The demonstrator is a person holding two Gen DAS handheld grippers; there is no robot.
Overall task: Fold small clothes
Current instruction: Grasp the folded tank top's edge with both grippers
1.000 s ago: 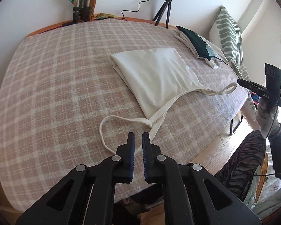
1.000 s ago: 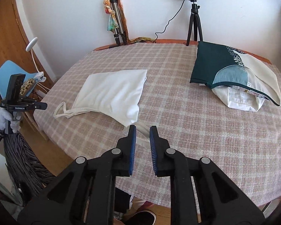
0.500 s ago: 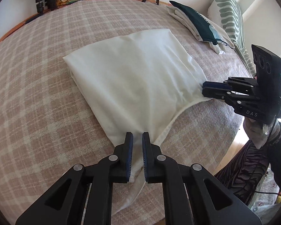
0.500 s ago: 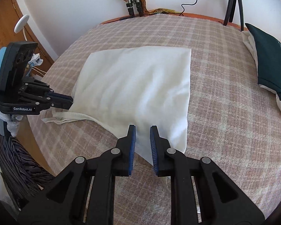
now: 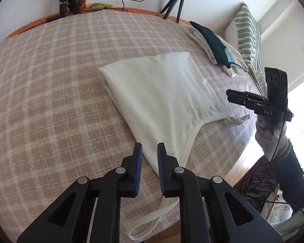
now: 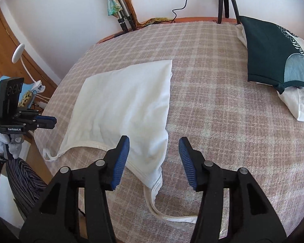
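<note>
A white strappy top lies folded flat on the checked table cover; it also shows in the right wrist view. One strap trails under my left gripper, whose jaws stand a small gap apart just above the top's near corner, holding nothing. My right gripper is wide open above the top's other corner and its strap. Each gripper shows in the other's view, the right one and the left one, both off the table edge.
A stack of folded clothes with a dark green piece on top lies at the table's far right. A tripod and a bundle of stands are at the back edge. A striped cushion stands beyond.
Both grippers have pulled back and up from the top's strap corners. The right gripper has opened wide; the left has opened a little. The straps lie loose on the table.
</note>
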